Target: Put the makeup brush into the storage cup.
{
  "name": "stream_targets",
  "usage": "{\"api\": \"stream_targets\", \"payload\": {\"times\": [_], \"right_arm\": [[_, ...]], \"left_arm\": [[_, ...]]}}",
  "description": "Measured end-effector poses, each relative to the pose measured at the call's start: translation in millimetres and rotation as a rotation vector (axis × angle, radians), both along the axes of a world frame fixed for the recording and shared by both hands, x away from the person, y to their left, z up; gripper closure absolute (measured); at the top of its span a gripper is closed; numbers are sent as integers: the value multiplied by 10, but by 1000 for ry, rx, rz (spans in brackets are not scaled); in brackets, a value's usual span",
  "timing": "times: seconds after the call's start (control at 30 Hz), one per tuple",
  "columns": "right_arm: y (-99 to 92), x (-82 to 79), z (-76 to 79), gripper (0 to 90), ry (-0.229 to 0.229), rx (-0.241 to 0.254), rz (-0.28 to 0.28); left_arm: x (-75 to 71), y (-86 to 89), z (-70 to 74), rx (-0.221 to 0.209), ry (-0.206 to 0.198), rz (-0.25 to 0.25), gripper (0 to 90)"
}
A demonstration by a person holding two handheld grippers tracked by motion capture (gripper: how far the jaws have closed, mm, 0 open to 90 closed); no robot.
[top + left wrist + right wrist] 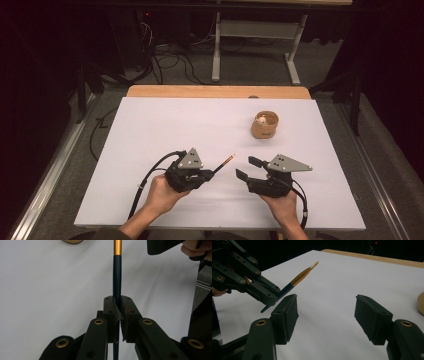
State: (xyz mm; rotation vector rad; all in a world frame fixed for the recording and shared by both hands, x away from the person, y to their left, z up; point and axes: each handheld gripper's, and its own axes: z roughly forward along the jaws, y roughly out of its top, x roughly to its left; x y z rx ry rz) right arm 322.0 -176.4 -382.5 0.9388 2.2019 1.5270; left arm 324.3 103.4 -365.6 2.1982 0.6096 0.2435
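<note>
Slim dark-handled brush [223, 163] with gold ferrule and pale tip, clamped mid-handle, angled up above the table

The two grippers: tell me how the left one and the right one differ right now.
The left gripper has its fingers shut on a thin paintbrush; the right gripper has its fingers spread wide with nothing between them. In the high view the left gripper points up and right toward the wooden cup, while the right gripper points left toward the brush. Both are black, hand-held and above the white table.
</note>
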Motion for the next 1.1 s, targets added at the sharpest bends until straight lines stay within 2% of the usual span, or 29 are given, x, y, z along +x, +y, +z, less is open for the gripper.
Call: {"api": "stream_targets", "payload": {"times": [0.13, 0.5, 0.57, 0.87, 1.1], "right_arm": [[32, 11, -3, 376, 6, 1, 11], [225, 54, -18, 442, 33, 19, 90], [245, 64, -17, 443, 43, 34, 98], [296, 71, -8, 438, 36, 41, 105], [340, 94, -19, 467, 60, 69, 127]], "left_arm": [[6, 11, 7, -2, -3, 1, 835], [0, -2, 0, -7, -10, 2, 836], [0, -3, -2, -3, -12, -1, 836], [-14, -11, -5, -4, -23, -16, 835], [-25, -18, -5, -6, -28, -22, 835]]}}
